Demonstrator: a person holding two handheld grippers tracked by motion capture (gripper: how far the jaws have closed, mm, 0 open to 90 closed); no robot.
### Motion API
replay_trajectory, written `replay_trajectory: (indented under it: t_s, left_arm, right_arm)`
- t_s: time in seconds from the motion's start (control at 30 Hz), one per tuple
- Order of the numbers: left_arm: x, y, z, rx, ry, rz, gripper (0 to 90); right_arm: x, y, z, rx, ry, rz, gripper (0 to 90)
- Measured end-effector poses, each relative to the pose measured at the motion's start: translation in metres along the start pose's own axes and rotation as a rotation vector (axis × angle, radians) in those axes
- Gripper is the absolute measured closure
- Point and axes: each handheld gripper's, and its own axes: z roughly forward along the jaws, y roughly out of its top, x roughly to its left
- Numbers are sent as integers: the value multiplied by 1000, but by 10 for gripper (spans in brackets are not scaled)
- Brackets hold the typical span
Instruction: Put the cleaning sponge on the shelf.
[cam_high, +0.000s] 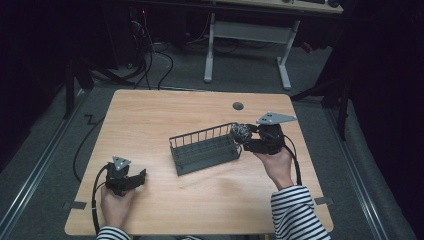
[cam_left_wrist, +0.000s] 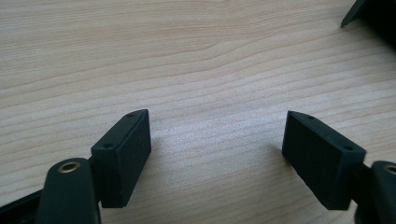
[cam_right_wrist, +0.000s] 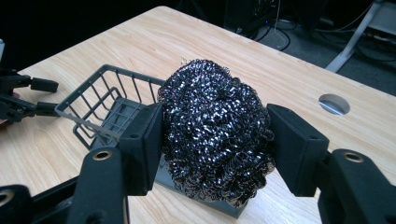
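Nearest the person, the left gripper rests low over the bare wooden bench at its near left corner, its jaws standing wide with nothing but wood grain between them. Farther off on the right, the right gripper has its jaws pressed against both sides of a round steel wool scourer, holding it above the right end of the dark wire basket. The basket sits mid-bench, its long axis running left to right and slightly angled; its slatted floor appears bare. The scourer is ball-shaped, with no clear long axis.
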Motion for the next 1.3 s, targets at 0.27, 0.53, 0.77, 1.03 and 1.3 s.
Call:
replay_trajectory:
  t_s: [0.27,0.53,0.77,1.03,1.3]
  left_arm:
    - [1,0,0,0,-3,-3,248]
    - [1,0,0,-3,-3,-5,249]
    - [1,0,0,-3,-5,-7,250]
    - [1,0,-1,-3,-10,-6,248]
    - [1,0,0,-4,-11,-3,246]
  right_arm:
    - [3,6,28,45,21,2,398]
    - [7,6,61,117,26,-1,395]
    - [6,2,85,179,27,18,395]
    - [4,-6,106,248,-1,26,385]
    - [4,-10,111,272,1,20,370]
